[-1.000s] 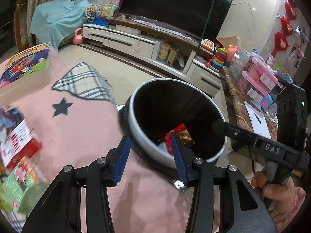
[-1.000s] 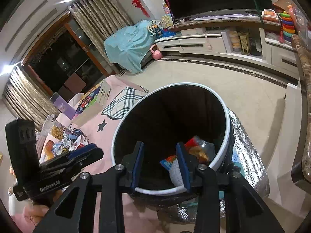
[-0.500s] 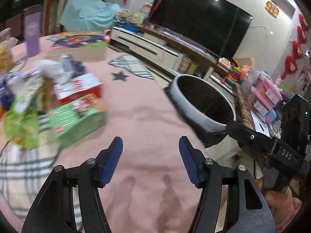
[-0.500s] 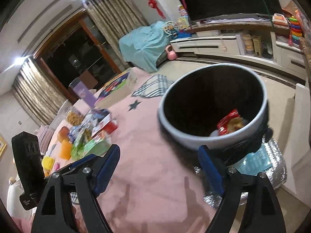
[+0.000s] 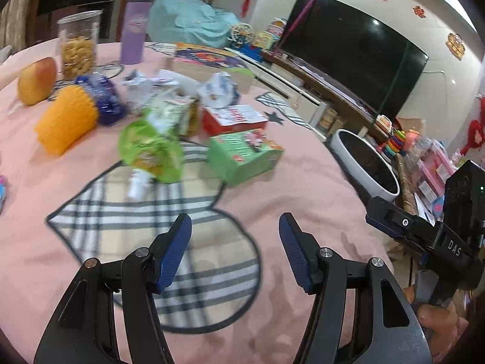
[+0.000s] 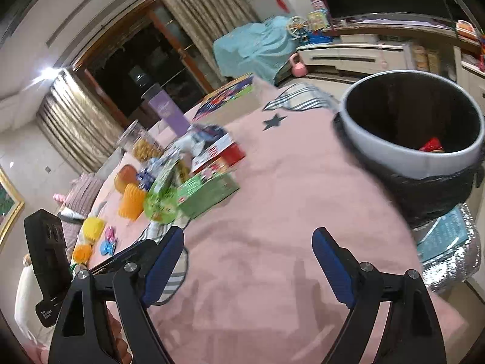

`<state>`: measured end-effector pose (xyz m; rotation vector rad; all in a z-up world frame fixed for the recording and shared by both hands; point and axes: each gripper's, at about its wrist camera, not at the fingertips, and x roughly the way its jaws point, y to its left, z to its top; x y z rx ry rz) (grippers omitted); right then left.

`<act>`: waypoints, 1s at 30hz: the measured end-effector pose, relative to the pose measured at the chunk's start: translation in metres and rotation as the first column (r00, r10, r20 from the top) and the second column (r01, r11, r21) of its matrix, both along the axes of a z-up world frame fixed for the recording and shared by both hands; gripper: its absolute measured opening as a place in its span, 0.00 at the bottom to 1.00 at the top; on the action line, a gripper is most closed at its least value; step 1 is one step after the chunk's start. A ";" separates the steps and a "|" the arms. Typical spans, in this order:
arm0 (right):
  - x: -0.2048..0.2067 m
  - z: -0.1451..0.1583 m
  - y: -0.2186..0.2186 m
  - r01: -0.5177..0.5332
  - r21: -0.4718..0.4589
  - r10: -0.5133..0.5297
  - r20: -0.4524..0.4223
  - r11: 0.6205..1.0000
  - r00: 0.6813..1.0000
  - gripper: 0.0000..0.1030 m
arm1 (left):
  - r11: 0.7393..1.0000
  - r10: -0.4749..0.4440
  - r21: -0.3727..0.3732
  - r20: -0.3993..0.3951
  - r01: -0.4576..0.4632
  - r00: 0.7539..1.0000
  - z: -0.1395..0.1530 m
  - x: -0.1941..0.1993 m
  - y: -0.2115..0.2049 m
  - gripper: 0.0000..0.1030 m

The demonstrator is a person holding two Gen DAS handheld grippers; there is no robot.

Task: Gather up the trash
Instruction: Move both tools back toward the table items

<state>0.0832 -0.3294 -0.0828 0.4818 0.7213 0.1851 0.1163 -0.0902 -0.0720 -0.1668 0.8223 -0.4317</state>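
A round bin (image 6: 412, 130) with a grey rim and black liner stands past the table's far right edge, with a red wrapper (image 6: 430, 145) inside; it also shows in the left wrist view (image 5: 366, 163). Trash lies in a pile on the pink tablecloth: a green box (image 5: 245, 156), a red and white box (image 5: 233, 119), a green snack bag (image 5: 151, 151), crumpled wrappers (image 5: 218, 89). My left gripper (image 5: 235, 254) is open and empty above the plaid heart patch. My right gripper (image 6: 247, 268) is wide open and empty over bare cloth, well short of the green box (image 6: 206, 192).
An orange ribbed cup (image 5: 65, 119), an apple (image 5: 36, 80), a clear jar of snacks (image 5: 78, 45), a purple bottle (image 5: 135, 27) and a flat colourful box (image 5: 206, 60) stand behind the pile. A TV (image 5: 354, 51) and low cabinet lie beyond the table.
Both grippers swung away from the bin toward the trash pile on the table. Both opened wider. The bin slid to the right in both views.
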 end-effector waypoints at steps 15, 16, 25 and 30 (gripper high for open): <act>0.035 -0.007 0.066 -0.068 -0.041 0.067 -0.038 0.997 0.997 0.86 | 0.987 0.163 0.001 -0.008 -0.162 0.987 -0.014 0.002 0.079 0.61; 0.038 -0.008 0.068 -0.065 -0.039 0.064 -0.040 0.997 0.997 0.86 | 0.986 0.168 0.002 -0.010 -0.168 0.986 -0.015 0.003 0.082 0.61; 0.062 -0.018 0.099 -0.092 -0.087 0.088 -0.058 0.992 0.994 0.86 | 0.977 0.214 0.003 -0.022 -0.214 0.977 -0.019 0.013 0.105 0.64; 0.077 -0.018 0.103 -0.079 -0.108 0.073 -0.061 0.991 0.996 0.86 | 0.973 0.230 0.016 -0.014 -0.229 0.973 -0.014 0.025 0.115 0.64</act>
